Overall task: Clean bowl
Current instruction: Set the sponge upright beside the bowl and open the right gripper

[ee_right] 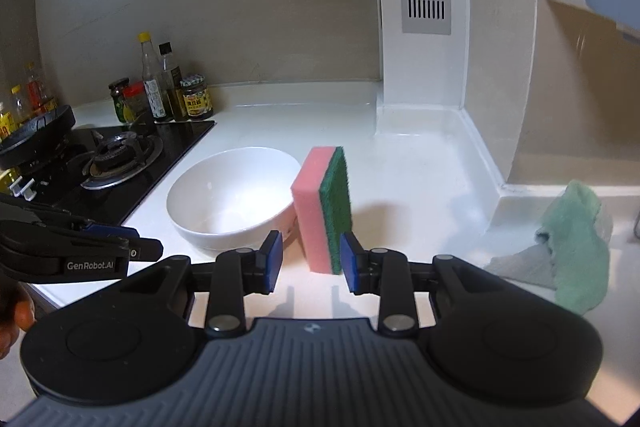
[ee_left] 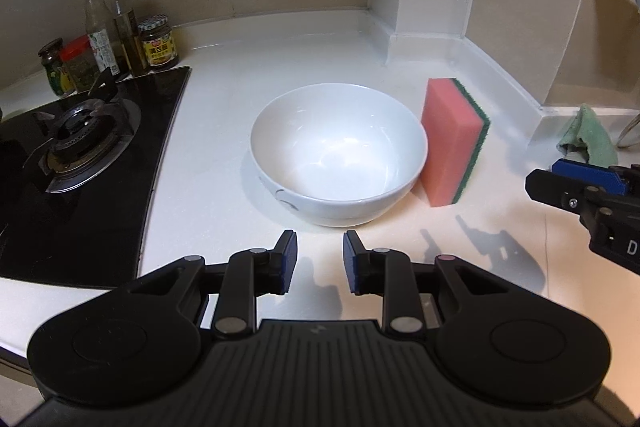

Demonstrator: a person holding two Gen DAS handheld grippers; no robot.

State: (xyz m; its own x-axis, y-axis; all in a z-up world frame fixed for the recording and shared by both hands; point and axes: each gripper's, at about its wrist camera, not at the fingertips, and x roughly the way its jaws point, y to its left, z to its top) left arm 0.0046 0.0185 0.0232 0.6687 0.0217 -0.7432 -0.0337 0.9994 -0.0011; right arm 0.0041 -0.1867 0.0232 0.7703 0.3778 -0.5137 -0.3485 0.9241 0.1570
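Note:
A white bowl (ee_left: 339, 154) (ee_right: 234, 197) stands upright on the white counter, nothing visible inside. A pink sponge with a green scouring side (ee_left: 452, 141) (ee_right: 324, 207) stands on edge, touching the bowl's right side. My left gripper (ee_left: 320, 259) is open, a short way in front of the bowl, holding nothing. My right gripper (ee_right: 308, 259) is open just in front of the sponge, its blue pads either side of the sponge's near edge without pinching it. The right gripper (ee_left: 580, 187) also shows at the left wrist view's right edge, and the left gripper (ee_right: 80, 251) at the right wrist view's left edge.
A black gas hob (ee_left: 80, 163) (ee_right: 120, 155) lies left of the bowl, with sauce bottles and jars (ee_left: 116, 39) (ee_right: 168, 95) behind it. A green cloth (ee_left: 588, 139) (ee_right: 572, 239) lies at right. A white pillar with a vent (ee_right: 424, 7) stands behind.

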